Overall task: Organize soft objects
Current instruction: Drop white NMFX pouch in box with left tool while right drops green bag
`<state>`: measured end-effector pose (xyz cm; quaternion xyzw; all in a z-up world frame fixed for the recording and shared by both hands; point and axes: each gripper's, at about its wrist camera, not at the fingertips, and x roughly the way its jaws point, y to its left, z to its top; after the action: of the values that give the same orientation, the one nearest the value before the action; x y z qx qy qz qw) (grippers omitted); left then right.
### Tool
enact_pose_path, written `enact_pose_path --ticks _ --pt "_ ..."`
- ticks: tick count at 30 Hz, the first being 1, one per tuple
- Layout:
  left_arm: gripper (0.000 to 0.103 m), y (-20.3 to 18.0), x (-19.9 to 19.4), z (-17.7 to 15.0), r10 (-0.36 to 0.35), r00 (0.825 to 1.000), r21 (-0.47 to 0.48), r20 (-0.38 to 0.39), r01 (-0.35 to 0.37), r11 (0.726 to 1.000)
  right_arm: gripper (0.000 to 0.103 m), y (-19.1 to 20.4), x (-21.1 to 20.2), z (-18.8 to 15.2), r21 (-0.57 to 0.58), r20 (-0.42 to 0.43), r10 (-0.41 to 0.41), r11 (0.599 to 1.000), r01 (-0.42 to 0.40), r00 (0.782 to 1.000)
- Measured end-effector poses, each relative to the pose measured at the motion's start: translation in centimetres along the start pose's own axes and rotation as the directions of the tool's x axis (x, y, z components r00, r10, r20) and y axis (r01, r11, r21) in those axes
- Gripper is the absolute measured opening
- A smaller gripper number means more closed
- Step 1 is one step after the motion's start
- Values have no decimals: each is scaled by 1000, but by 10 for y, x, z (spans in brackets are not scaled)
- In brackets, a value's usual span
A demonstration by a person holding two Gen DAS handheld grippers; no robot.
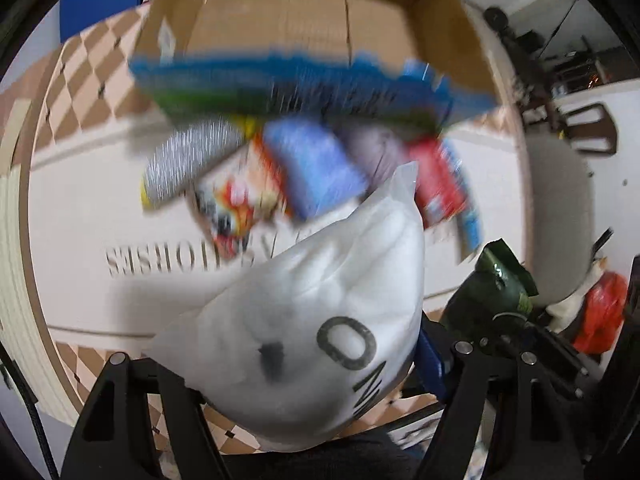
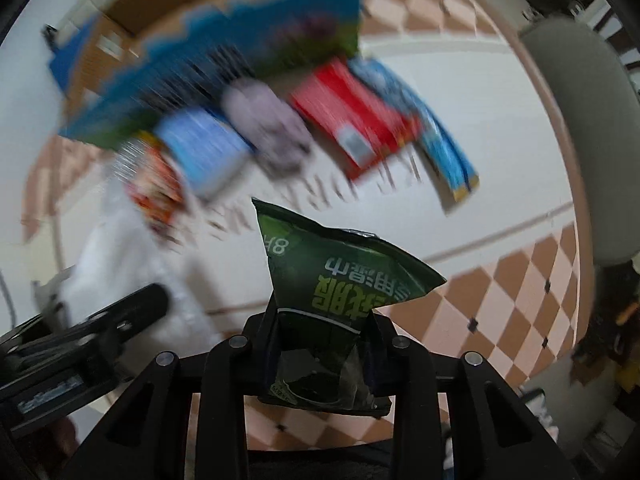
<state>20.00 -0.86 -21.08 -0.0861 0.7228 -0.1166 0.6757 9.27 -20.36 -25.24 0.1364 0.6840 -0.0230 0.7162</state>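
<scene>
My left gripper is shut on a white soft bag with black letters, held above the table. My right gripper is shut on a dark green wipes pouch; the pouch also shows in the left wrist view. Ahead, blurred, lie several soft packs: a light blue pack, a lilac pack, a red pack, a silver pack, a colourful snack bag and a long blue-green pack. The cardboard box stands open behind them.
The round table is white with a checkered rim and printed letters. A grey chair stands at the right. The left gripper shows in the right wrist view at the lower left. A red bag lies off the table's right edge.
</scene>
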Motion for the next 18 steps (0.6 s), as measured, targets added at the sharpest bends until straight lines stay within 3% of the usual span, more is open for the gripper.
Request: enact_pose_path --ticks 3,7,10,18 --pt "74 -11 -31 41 13 998 -2 61 -12 1000 34 24 -35 25 -39 63 12 999 -10 998" --pt "74 -11 -60 96 73 987 -10 143 -72 997 34 45 -52 85 -81 111 32 996 -23 993" --pt "74 -7 -62 149 56 992 -30 115 -52 998 34 57 -56 133 -115 130 40 993 -25 991" --pt "74 -8 24 250 139 990 25 16 -140 990 34 81 12 264 -203 85 52 979 -34 995"
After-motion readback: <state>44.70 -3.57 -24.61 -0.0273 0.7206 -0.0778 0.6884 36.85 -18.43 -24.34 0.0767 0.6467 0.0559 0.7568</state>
